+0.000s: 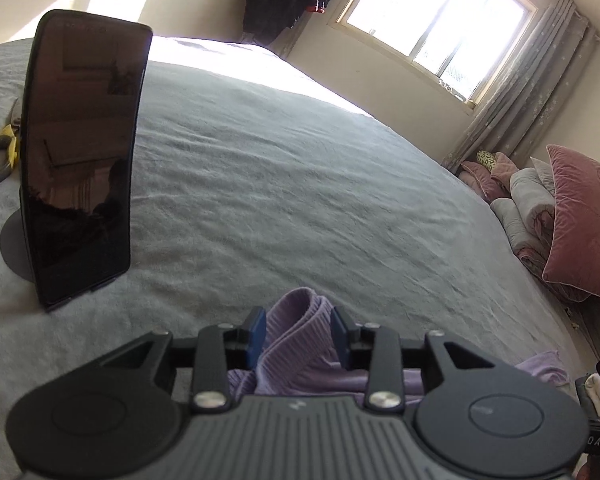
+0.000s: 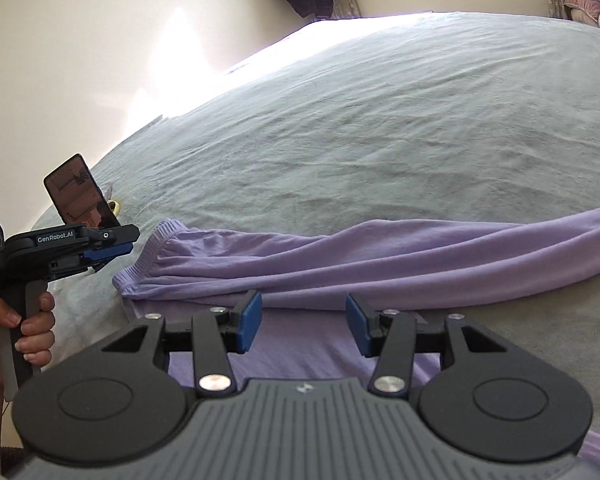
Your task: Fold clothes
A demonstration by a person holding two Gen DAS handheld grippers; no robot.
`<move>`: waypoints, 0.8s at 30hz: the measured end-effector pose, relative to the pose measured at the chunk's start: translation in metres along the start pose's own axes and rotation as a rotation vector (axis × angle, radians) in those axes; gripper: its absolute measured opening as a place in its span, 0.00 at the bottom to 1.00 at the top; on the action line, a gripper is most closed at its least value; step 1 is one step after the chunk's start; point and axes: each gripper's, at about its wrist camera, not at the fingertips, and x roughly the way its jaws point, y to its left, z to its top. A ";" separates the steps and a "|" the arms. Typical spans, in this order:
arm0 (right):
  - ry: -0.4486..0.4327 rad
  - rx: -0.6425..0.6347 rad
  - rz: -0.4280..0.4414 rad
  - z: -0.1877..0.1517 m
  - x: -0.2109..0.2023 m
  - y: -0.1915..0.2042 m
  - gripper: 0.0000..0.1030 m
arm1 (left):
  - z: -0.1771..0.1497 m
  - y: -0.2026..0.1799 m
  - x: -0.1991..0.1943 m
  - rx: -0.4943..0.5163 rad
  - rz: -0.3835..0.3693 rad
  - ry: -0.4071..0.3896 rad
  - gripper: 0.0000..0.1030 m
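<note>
Right wrist view: right hand-held gripper (image 2: pixel 303 322) released above the lilac garment (image 2: pixel 340 256); left hand-held gripper (image 1: pixel 299 330) loosely straddles its ribbed cuff (image 1: pixel 296 320) at bottom centre; smooth creases before folding

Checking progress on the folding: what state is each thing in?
Garment: lavender, lying in a long fold across the bed.
Left gripper: open, ribbed cuff between its fingers.
Right gripper: open, nothing held.
Phone: propped upright, screen dark.
Curtain: drawn aside.
</note>
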 end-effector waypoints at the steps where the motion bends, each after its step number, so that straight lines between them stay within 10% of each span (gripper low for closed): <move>1: -0.006 0.010 -0.012 -0.001 -0.004 -0.006 0.50 | 0.001 -0.005 0.002 0.030 0.011 -0.004 0.36; 8: -0.048 0.144 -0.102 -0.002 -0.021 -0.055 0.50 | -0.006 -0.030 0.025 0.152 0.102 0.042 0.30; 12: -0.068 0.269 -0.121 -0.001 -0.020 -0.086 0.50 | -0.008 -0.032 0.028 0.178 0.137 0.042 0.10; 24: -0.282 0.831 -0.021 -0.016 -0.009 -0.168 0.45 | -0.004 -0.024 0.027 0.131 0.146 0.053 0.08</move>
